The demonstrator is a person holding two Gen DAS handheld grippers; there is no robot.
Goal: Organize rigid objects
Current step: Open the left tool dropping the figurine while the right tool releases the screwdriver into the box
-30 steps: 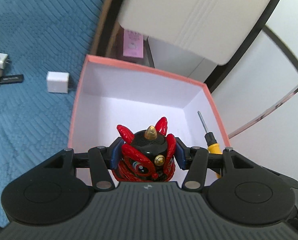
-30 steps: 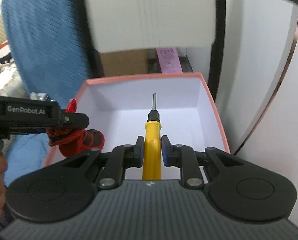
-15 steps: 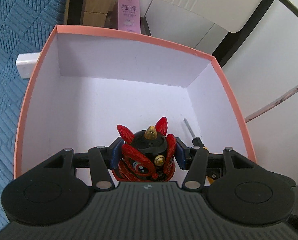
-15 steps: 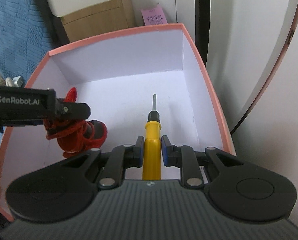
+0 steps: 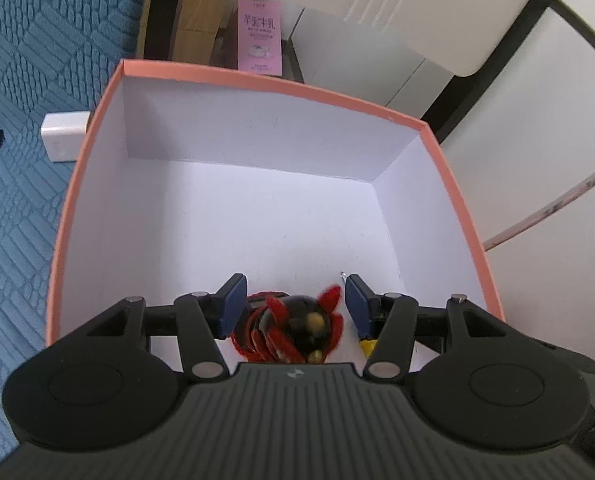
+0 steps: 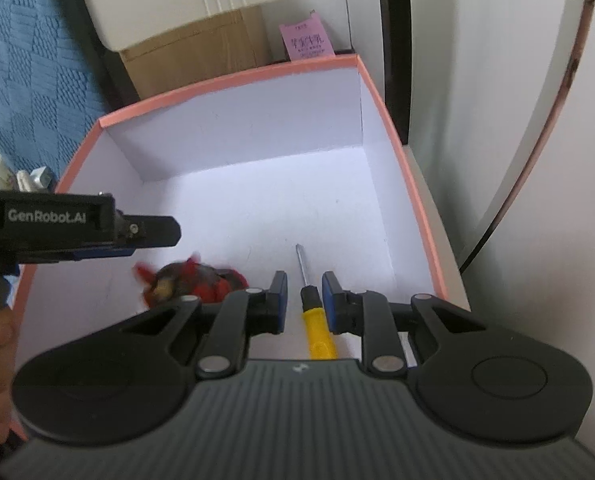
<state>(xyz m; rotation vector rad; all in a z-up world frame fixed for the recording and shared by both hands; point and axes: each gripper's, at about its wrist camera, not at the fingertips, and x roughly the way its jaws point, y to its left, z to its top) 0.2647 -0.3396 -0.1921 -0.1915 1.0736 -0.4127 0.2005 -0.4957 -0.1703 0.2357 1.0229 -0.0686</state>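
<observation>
Left jaws: my left gripper (image 5: 293,306) stands apart, blue pads clear of the red toy (image 5: 293,332), which looks blurred, so I judge it is dropping or rolling on the box floor.
Right jaws: my right gripper (image 6: 304,300) is apart too; the screwdriver (image 6: 317,328) lies between the pads, untouched.
Box: both things sit inside the pink box (image 5: 257,80), near its front wall.
Handling: the toy is hard, light and spiky, best pinched across its round body; the screwdriver is stiff, so take the yellow handle.
Around: blue bedcover (image 5: 25,60), white charger (image 5: 63,136) beside the box.
</observation>
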